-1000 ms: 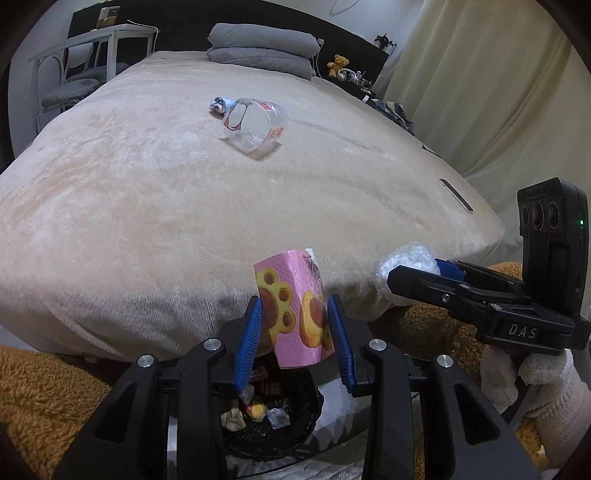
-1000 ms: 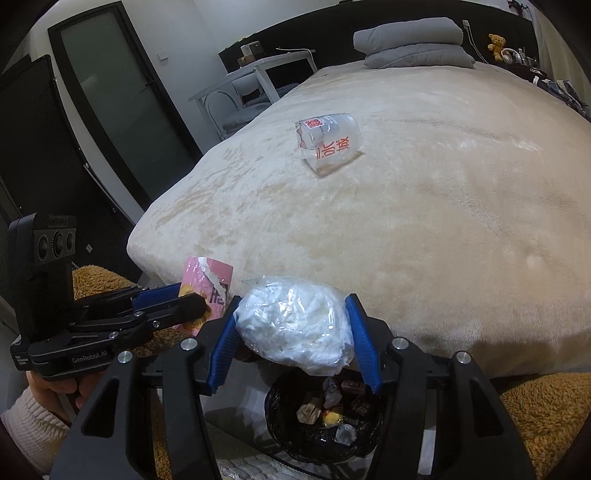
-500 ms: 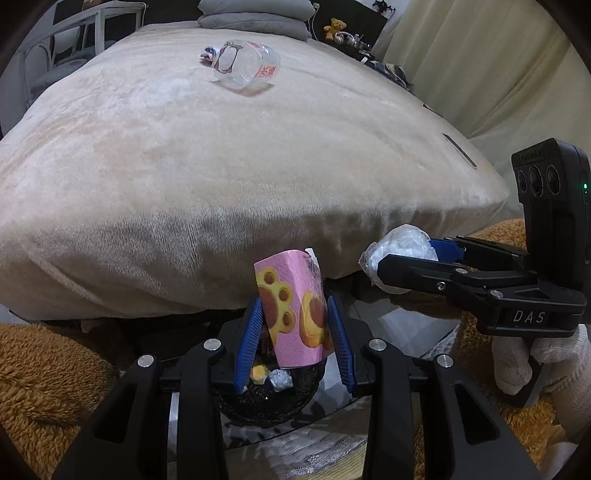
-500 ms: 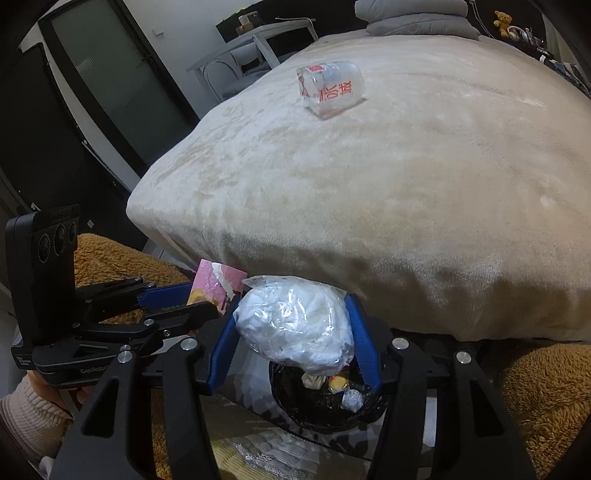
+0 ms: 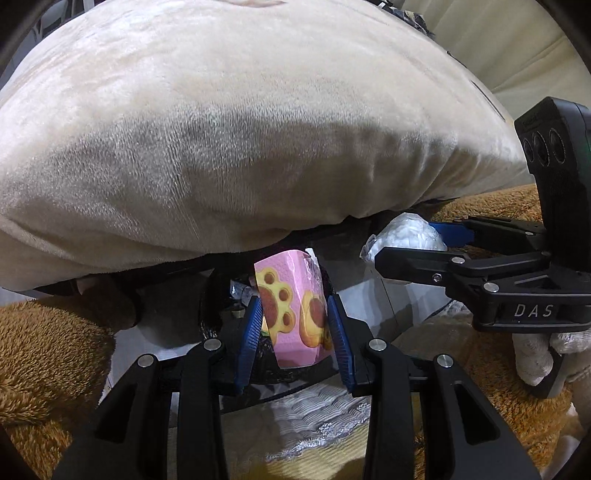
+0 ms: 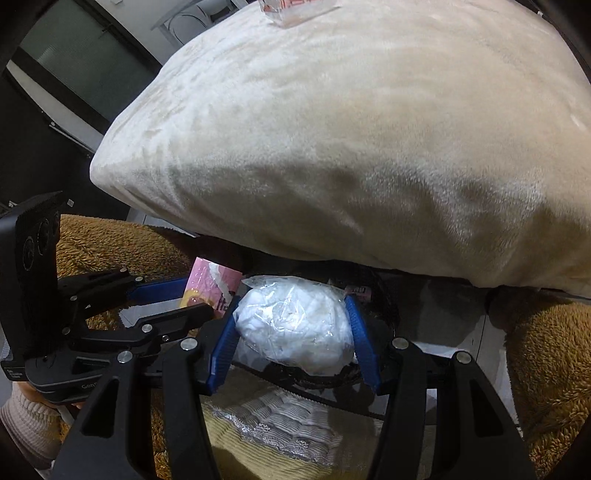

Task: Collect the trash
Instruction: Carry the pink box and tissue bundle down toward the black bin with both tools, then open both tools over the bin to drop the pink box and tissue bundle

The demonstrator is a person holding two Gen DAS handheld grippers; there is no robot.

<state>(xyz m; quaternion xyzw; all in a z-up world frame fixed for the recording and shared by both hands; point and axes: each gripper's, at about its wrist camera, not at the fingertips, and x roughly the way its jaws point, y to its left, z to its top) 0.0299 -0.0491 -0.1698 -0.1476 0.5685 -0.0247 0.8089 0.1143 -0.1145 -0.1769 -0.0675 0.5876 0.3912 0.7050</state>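
Observation:
My left gripper (image 5: pixel 295 332) is shut on a pink packet with paw prints (image 5: pixel 291 314), held just over a black-lined trash bin (image 5: pixel 218 317) at the foot of the bed. My right gripper (image 6: pixel 293 328) is shut on a clear bag of crumpled white tissue (image 6: pixel 295 325), also just over the bin (image 6: pixel 384 299). The right gripper shows at the right of the left wrist view (image 5: pixel 417 243) with the white bag (image 5: pixel 406 236). The left gripper shows at the left of the right wrist view (image 6: pixel 177 299) with the pink packet (image 6: pixel 210 288). A clear plastic cup (image 6: pixel 299 11) lies far up on the bed.
The beige bed cover (image 5: pixel 258 129) overhangs just above the bin. Brown fluffy rug (image 5: pixel 44 343) lies on both sides. A lace-edged cloth (image 6: pixel 280 421) lies on the floor in front. A dark door (image 6: pixel 74 66) stands at the far left.
Both grippers have dropped lower and closer to the bin, still holding their items. The bed top and the cup have slid up out of view.

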